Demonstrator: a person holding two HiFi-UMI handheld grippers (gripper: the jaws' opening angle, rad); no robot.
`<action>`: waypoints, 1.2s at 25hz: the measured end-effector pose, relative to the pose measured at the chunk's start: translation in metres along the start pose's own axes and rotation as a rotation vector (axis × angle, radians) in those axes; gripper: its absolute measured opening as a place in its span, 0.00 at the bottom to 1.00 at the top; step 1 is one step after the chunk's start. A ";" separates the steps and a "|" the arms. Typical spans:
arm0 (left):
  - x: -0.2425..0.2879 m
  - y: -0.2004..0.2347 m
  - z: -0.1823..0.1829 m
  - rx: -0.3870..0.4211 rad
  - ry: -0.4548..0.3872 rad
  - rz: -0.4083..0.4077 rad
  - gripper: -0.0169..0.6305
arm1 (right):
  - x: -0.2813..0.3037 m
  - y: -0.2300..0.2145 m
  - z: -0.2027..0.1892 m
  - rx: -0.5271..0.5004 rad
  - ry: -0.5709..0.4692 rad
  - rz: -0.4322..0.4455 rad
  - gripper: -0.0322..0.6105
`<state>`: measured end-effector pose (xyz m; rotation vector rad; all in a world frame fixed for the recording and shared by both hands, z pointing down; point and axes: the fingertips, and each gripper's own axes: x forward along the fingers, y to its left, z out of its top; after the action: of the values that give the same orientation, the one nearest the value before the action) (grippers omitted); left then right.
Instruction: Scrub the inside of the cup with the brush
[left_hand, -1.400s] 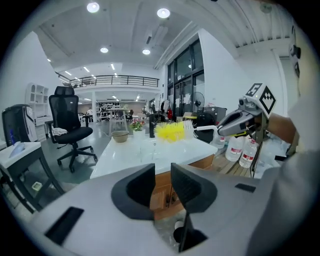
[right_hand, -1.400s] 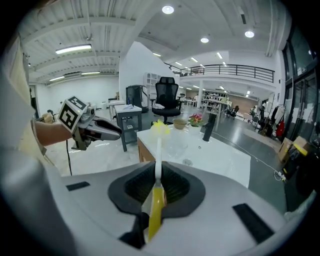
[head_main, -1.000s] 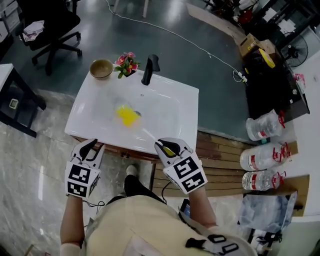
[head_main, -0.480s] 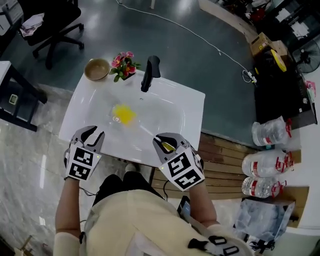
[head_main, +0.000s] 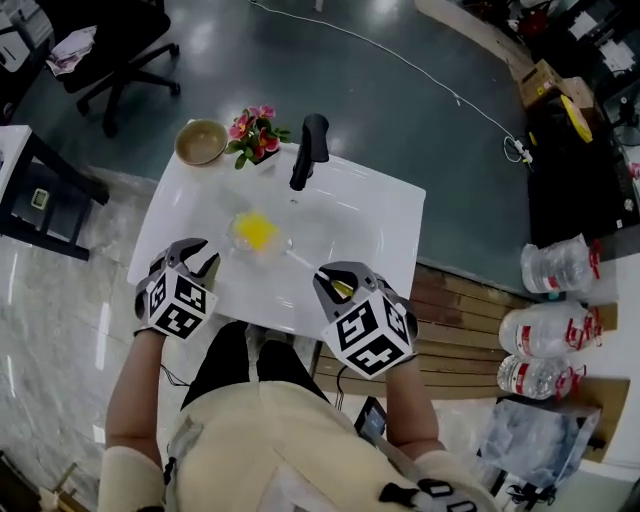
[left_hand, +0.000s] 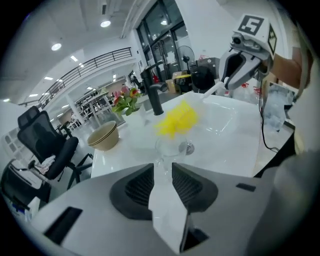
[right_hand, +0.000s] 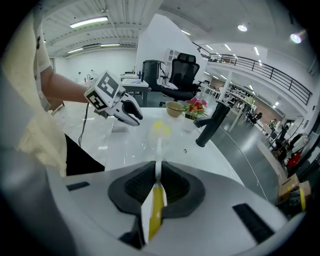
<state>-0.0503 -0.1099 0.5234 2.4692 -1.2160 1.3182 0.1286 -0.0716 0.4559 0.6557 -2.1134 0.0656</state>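
1. The white sink (head_main: 385, 215) carries everything. It is a rectangular top with a shallow basin, and its near edge lies against the person's body. Open dark floor (head_main: 400, 100) runs past the far edge. A wooden slatted platform (head_main: 450, 320) lies off the right edge, with large water bottles (head_main: 555, 265) beyond it.
2. A black office chair (head_main: 120, 40) stands well off the far-left corner.
3. A black faucet (head_main: 310, 150) rises at the middle of the far edge, so the basin's near half is free for movement.
4. A tan bowl (head_main: 200, 142) sits at the far-left corner, with a small pot of pink flowers (head_main: 255, 132) just beside it, between the bowl and the faucet.
5. The clear cup (head_main: 250, 235) stands upright in the left half of the basin, just beside the metal drain (left_hand: 187, 148). It holds the yellow bristle head of the brush (head_main: 300, 262).
6. The brush's white shaft slants out of the cup toward the near edge. Its yellow handle end lies in the right claw.
7. The right claw (head_main: 335, 285) is clamped on the brush handle. It hangs over the near edge, right of the middle, with the cup straight ahead of it.
8. The left claw (head_main: 190, 255) has its jaws a narrow gap apart with nothing between them. It sits over the near-left corner, pointing at the cup but clearly apart from it.
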 end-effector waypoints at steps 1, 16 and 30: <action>0.002 0.001 0.001 0.025 0.006 -0.008 0.21 | 0.001 -0.001 0.001 0.001 0.007 -0.003 0.13; 0.048 0.007 -0.004 0.171 0.070 -0.189 0.21 | 0.012 -0.001 0.022 -0.098 0.190 0.002 0.13; 0.074 0.005 -0.018 0.353 0.160 -0.216 0.20 | 0.033 -0.008 0.052 -0.413 0.420 0.013 0.13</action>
<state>-0.0427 -0.1511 0.5875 2.5605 -0.7093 1.7497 0.0783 -0.1074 0.4489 0.3433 -1.6562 -0.2059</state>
